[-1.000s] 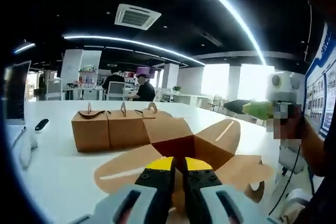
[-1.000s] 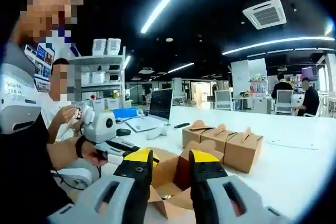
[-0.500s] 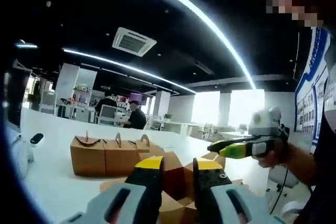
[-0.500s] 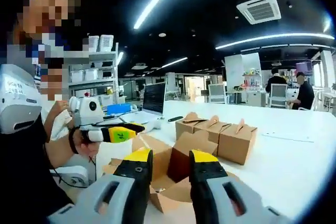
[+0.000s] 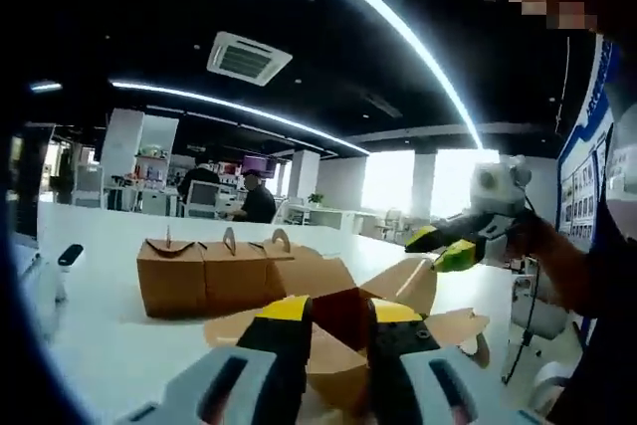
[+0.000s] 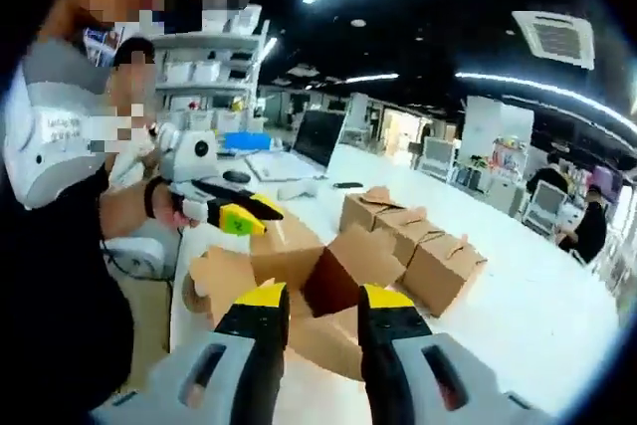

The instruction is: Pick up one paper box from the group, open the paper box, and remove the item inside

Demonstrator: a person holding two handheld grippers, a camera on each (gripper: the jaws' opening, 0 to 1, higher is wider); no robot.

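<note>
Both my grippers, left (image 5: 333,314) and right (image 6: 318,298), jaws spread, empty; opened box (image 5: 343,318) at 12 o'clock could slide off-table if I snag a flap.

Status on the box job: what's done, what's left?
Done: one paper box sits apart from the three closed boxes, flaps spread. In hand: both grippers, left gripper and right gripper, hover over it, jaws parted, holding nothing. Left: taking the item out; I can't see it.
</note>
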